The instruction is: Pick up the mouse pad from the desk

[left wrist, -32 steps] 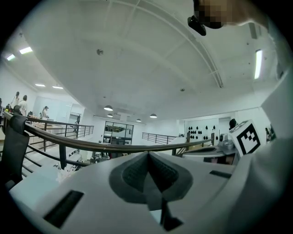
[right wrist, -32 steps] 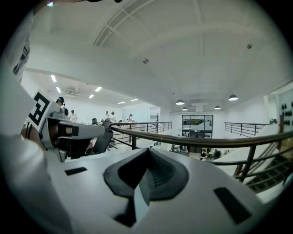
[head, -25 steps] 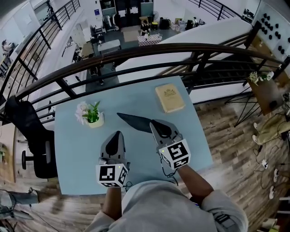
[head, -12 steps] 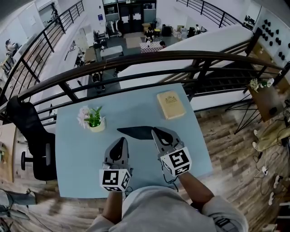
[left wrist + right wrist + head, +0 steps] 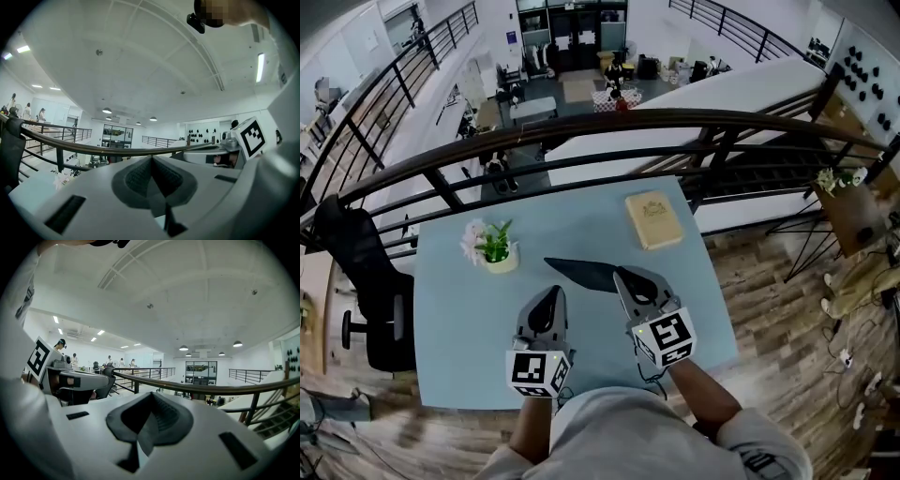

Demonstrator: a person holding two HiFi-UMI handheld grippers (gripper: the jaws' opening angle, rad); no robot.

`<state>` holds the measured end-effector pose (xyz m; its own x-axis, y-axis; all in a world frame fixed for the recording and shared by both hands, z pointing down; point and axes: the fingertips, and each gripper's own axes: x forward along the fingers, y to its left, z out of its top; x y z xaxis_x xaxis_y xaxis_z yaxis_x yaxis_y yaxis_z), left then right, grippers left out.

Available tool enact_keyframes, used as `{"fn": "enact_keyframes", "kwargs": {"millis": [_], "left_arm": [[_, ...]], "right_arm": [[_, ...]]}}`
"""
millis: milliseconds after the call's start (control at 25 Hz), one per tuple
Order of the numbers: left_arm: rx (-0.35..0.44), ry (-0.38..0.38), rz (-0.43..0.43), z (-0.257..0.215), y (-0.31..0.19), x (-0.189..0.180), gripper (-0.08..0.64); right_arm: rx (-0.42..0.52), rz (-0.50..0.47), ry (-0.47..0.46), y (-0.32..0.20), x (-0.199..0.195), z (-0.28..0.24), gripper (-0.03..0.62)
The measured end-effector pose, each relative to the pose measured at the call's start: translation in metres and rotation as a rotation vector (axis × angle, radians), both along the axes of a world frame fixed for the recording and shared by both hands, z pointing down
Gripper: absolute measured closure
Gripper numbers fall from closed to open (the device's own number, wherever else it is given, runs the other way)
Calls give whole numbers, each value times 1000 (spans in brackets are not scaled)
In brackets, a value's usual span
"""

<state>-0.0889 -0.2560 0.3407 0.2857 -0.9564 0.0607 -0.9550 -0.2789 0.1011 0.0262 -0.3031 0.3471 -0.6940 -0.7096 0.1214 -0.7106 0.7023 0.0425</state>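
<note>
a dark curved railing (image 5: 581, 120) sweeps across the top of the head view, with a lower floor showing beyond it. below it stands a light blue desk (image 5: 450, 309), and a black office chair (image 5: 366, 281) sits just beside the desk's left edge.

the person's two arms reach over the near edge of the desk. the right gripper (image 5: 622, 274) points away from the person, its jaws clamped on the right end of the mouse pad (image 5: 579, 272). the right gripper view shows its dark pads (image 5: 161, 416) drawn almost together on something thin. the pad is a thin black sheet that runs out to the left of the jaw tips and narrows to a point over the middle of the desk. it looks raised off the surface, though from above that is hard to be sure of.

the left gripper (image 5: 551, 293) sits near the right one, jaws closed, with nothing between them in its own view (image 5: 152, 161).

a tan book (image 5: 653, 219) lies flat near the desk's far right corner. a small potted plant (image 5: 492, 246) with white flowers stands at the far left.
</note>
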Motion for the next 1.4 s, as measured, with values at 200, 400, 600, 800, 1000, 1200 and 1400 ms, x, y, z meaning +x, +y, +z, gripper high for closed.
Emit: {"fn": "enact_keyframes", "kwargs": {"millis": [200, 400, 600, 800, 1000, 1200, 1400], "left_arm": [[0, 2, 2, 2, 0, 0, 548], [0, 0, 0, 1, 2, 1, 548], [-3, 1, 0, 4, 3, 2, 548], [-4, 1, -1, 4, 1, 3, 548], [-7, -1, 1, 6, 1, 3, 548], [-8, -3, -3, 7, -1, 5, 548], [-13, -4, 0, 6, -1, 7, 548]], "right_arm": [[3, 0, 0, 0, -1, 0, 577], [1, -1, 0, 3, 3, 0, 578], [9, 2, 11, 4, 3, 2, 578], [3, 5, 12, 2, 6, 3, 578], [0, 6, 10, 1, 6, 4, 578], [-1, 6, 7, -1, 9, 4, 578], [-4, 10, 3, -2, 12, 2, 578]]}}
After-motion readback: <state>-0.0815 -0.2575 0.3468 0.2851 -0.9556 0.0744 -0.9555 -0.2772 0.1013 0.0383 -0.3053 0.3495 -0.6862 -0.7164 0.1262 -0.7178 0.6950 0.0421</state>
